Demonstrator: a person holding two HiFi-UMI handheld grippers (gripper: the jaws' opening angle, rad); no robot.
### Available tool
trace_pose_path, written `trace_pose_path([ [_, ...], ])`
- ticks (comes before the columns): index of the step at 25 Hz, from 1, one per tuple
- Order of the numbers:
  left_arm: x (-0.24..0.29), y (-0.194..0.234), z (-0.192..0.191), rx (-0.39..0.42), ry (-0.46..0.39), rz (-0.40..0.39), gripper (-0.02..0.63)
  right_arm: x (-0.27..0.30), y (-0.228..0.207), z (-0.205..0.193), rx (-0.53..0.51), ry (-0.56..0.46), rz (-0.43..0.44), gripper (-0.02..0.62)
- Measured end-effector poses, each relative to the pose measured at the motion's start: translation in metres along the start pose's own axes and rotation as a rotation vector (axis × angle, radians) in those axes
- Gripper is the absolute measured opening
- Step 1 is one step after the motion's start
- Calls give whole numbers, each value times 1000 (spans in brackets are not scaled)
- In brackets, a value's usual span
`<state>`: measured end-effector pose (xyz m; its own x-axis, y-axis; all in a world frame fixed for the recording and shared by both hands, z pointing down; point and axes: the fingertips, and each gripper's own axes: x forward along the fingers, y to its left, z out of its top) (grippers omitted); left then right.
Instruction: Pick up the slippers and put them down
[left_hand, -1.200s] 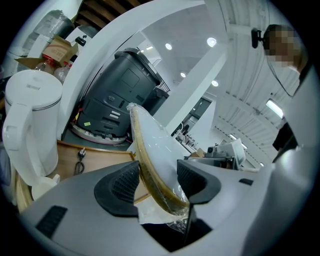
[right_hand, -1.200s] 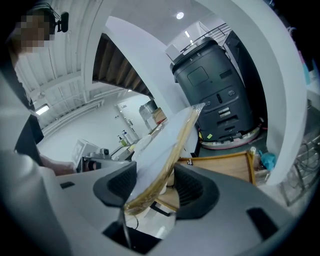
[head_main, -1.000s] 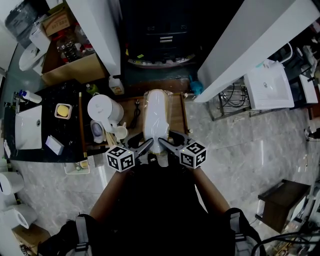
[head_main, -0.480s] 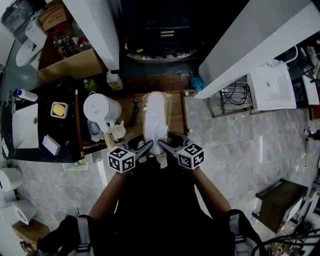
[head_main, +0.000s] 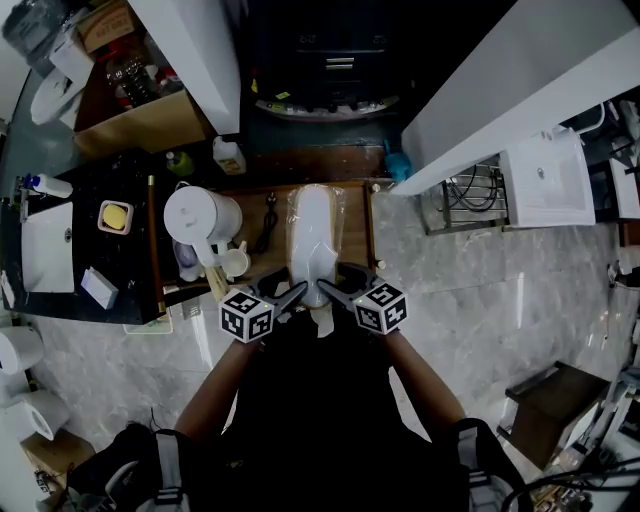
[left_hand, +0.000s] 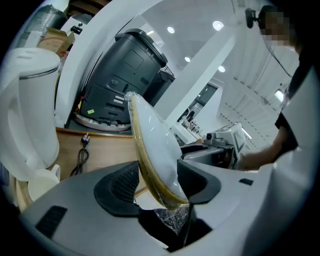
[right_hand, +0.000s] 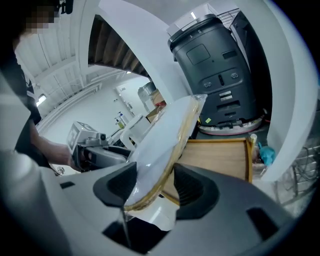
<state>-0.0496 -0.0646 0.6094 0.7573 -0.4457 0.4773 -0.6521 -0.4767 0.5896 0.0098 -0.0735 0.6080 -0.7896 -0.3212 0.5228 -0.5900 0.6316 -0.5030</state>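
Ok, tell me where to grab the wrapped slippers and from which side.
Grip the slippers at their narrow near end, coming from the person's side. The wrapped pair is long and flat, so fingers fit across sole and upper, as the left gripper and right gripper show.

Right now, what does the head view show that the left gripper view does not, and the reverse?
Only the head view: the sink on the dark counter and the marble floor. Only the left gripper view: the left gripper closed on the wrapped slippers, with their tan sole edge facing its left jaw. Both: the slippers, the kettle, the table and the black machine.
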Motion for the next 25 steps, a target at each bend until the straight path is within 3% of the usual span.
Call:
trace_pose_path([
  [10, 18, 16, -22, -18, 65, 18, 235, 15, -18, -21, 15, 78, 5, 238],
  [18, 35, 35, -39, -63, 106, 83, 235, 33, -37, -37, -33, 155, -9, 238],
  [25, 46, 51, -49, -93, 136, 100, 235, 48, -51, -48, -1, 191, 8, 238],
])
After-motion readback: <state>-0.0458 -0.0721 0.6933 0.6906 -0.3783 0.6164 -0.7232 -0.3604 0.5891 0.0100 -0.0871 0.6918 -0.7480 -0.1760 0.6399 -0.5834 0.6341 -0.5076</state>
